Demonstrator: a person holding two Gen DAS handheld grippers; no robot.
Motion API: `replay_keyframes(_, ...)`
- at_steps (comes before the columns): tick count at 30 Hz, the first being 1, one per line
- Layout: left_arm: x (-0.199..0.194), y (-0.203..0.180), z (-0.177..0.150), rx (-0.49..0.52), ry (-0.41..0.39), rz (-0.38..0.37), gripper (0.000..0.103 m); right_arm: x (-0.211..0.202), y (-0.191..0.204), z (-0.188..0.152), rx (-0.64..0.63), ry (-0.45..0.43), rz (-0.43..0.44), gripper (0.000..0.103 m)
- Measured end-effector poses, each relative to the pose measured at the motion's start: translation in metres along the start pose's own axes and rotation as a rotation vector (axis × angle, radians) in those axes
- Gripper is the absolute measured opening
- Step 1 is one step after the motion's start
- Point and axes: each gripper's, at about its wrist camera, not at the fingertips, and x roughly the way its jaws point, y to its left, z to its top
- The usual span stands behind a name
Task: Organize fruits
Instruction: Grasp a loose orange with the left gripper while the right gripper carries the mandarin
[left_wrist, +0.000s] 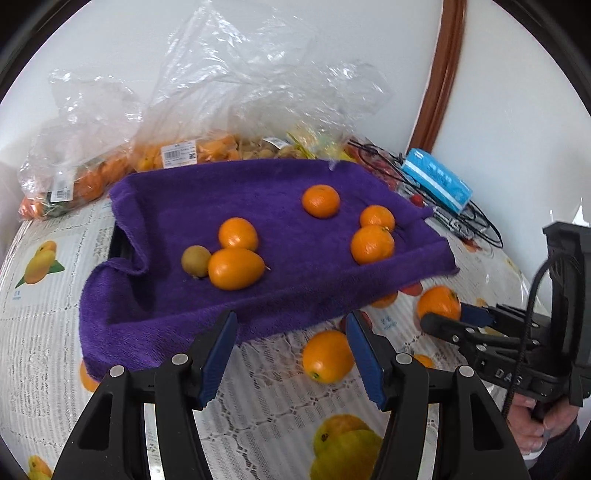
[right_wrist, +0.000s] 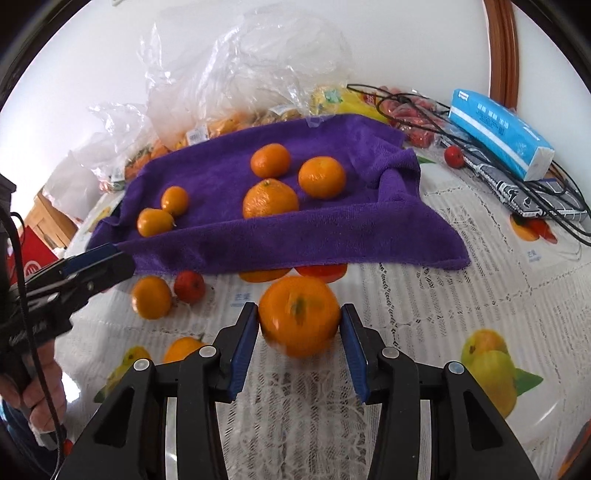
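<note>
Fruits lie in two groups on a purple towel (left_wrist: 280, 236) spread ahead of both tongs. On its left part sit two smooth orange fruits (left_wrist: 236, 267) and a small brownish fruit (left_wrist: 195, 261), touching one another; on its right part rest three mandarins (right_wrist: 270, 199).

The right gripper (right_wrist: 299, 325) is clamped on a mandarin (right_wrist: 299, 315), its blue pads (right_wrist: 243, 347) pressing the fruit's two sides just short of the towel's near edge. This fruit appears blurred. The left gripper (left_wrist: 291, 350) stands with its jaws apart and nothing between them; a smooth orange fruit (left_wrist: 327, 356) lies on the printed tablecloth (left_wrist: 258, 406) just beside its right finger. Seen from the right gripper, a small red fruit (right_wrist: 189, 287) lies next to that orange fruit, close under the left gripper's tips.

Beyond the towel stand clear plastic bags (left_wrist: 207, 110) holding more fruit. A blue tissue pack (right_wrist: 498, 133) and black cables (right_wrist: 554, 206) lie far right of the tongs.
</note>
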Motion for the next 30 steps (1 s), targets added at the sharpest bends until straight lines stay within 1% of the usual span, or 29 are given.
replay_keyframes(3, 0.004, -0.004, -0.004, 0.015, 0.021, -0.011, 0.059, 0.001, -0.002, -0.001, -0.003, -0.016, -0.009, 0.043)
replay_keyframes(6, 0.009, -0.007, -0.007, 0.026, 0.055, -0.031, 0.059, -0.002, -0.007, -0.001, -0.026, -0.046, -0.060, 0.043)
replay_keyframes(7, 0.011, -0.008, -0.008, 0.025, 0.066, -0.050, 0.059, -0.003, -0.010, -0.001, -0.022, -0.048, -0.072, 0.043)
replay_keyframes(9, 0.015, -0.011, -0.010, 0.027, 0.087, -0.084, 0.059, -0.002, -0.018, -0.002, 0.001, -0.039, -0.050, 0.043)
replay_keyframes(10, 0.018, -0.014, -0.011, 0.037, 0.102, -0.081, 0.059, -0.003, -0.021, -0.002, 0.012, -0.041, -0.037, 0.043)
replay_keyframes(12, 0.025, -0.020, -0.014, 0.061, 0.120, -0.049, 0.059, -0.003, -0.020, -0.002, 0.010, -0.037, -0.038, 0.043)
replay_keyframes(14, 0.025, -0.026, -0.016, 0.090, 0.103, -0.005, 0.054, -0.001, -0.017, -0.003, -0.006, -0.029, -0.049, 0.044)
replay_keyframes(15, 0.025, -0.027, -0.016, 0.097, 0.106, -0.003, 0.047, -0.001, -0.016, -0.003, -0.010, -0.024, -0.050, 0.044)
replay_keyframes(18, 0.025, -0.030, -0.017, 0.112, 0.106, 0.035, 0.035, 0.000, -0.017, -0.002, -0.002, -0.023, -0.039, 0.044)
replay_keyframes(21, 0.024, -0.027, -0.016, 0.111, 0.106, 0.033, 0.034, 0.000, -0.021, -0.002, 0.020, -0.025, -0.015, 0.044)
replay_keyframes(26, 0.024, -0.028, -0.016, 0.124, 0.107, 0.047, 0.034, 0.001, -0.019, -0.002, -0.004, -0.020, -0.042, 0.044)
replay_keyframes(30, 0.025, -0.029, -0.017, 0.124, 0.108, 0.048, 0.034, 0.000, -0.020, -0.002, 0.006, -0.021, -0.032, 0.044)
